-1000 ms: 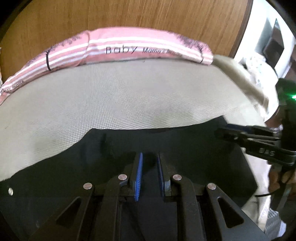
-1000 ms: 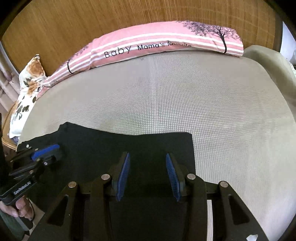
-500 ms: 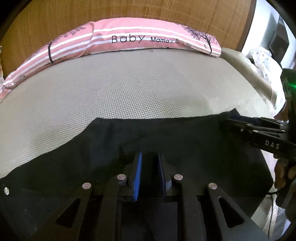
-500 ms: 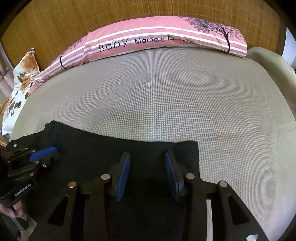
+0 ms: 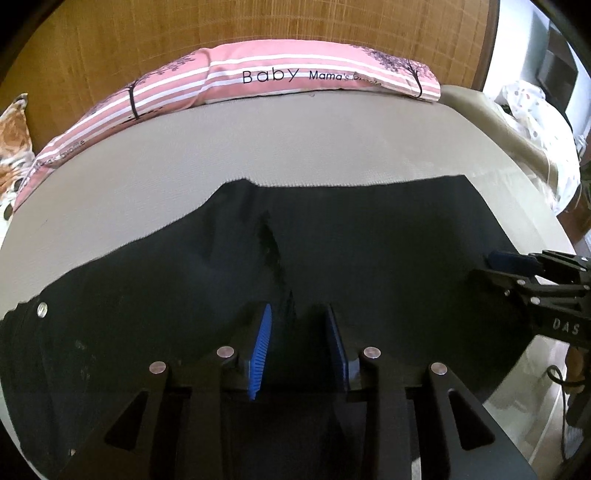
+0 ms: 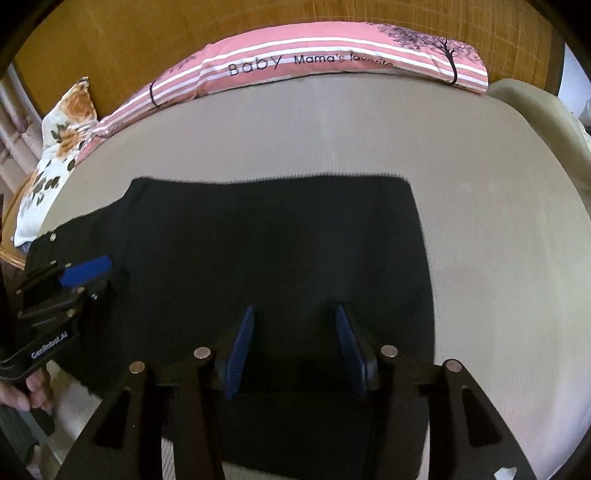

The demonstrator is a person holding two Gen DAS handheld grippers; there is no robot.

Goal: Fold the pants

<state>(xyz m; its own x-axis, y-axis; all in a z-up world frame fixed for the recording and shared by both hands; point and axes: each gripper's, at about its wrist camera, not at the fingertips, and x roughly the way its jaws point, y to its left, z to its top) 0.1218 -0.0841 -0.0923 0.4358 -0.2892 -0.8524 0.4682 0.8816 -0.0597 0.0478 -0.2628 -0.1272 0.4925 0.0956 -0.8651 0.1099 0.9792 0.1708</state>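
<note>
Black pants lie spread flat on a beige mattress, with a silver waist button at the left; they also show in the right wrist view. My left gripper is open just over the cloth beside a small crease, with nothing between its blue pads. My right gripper is open above the pants near their right edge. Each gripper shows in the other's view: the right one at the pants' right edge, the left one near the waist.
A pink striped pillow printed "Baby" lies along the wooden headboard. A floral pillow sits at the far left. A beige blanket and spotted cloth hang off the mattress's right side.
The pants have gone from bunched near the front edge to spread farther up the mattress. My left gripper, nearly shut before, has opened. The right gripper has stayed open.
</note>
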